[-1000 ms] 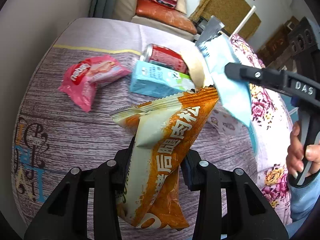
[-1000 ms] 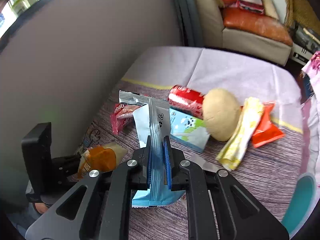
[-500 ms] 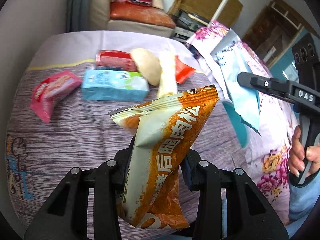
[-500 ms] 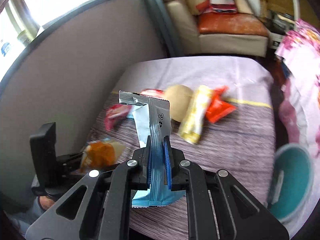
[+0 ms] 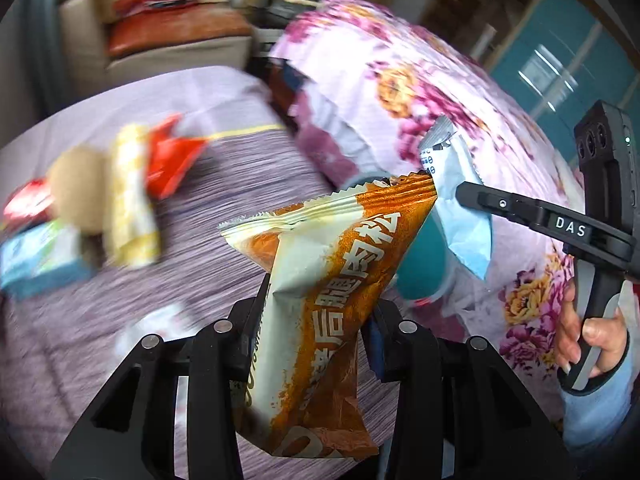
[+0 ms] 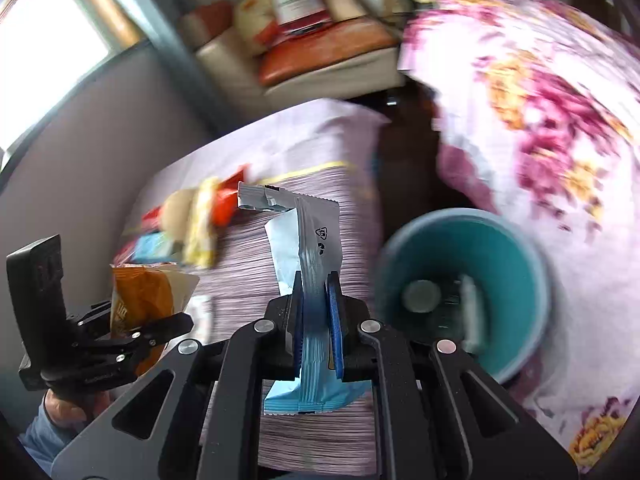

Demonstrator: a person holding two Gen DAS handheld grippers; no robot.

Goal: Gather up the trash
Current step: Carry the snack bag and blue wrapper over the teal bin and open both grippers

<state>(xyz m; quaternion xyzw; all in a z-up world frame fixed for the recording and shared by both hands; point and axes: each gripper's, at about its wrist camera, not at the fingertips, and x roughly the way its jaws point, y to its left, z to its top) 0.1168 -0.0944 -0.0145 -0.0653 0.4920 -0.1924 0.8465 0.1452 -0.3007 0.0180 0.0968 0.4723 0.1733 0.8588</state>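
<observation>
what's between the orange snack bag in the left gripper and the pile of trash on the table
Only bare striped tablecloth separates the orange snack bag from the trash pile, seen in the right wrist view.

A home living room: cushioned sofa [image 6: 320,64], floral bedding [image 5: 420,92], window [image 6: 40,52].

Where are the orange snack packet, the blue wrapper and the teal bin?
orange snack packet [image 5: 340,280]: left wrist view, printed front.
blue wrapper [image 6: 316,248]: right wrist view, silvery upper part.
teal bin [image 6: 520,280]: right wrist view, inner wall.

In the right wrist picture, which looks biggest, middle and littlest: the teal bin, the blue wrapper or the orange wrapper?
1. teal bin
2. blue wrapper, though it sits nearest the camera
3. orange wrapper, farther off, so looking small
</observation>
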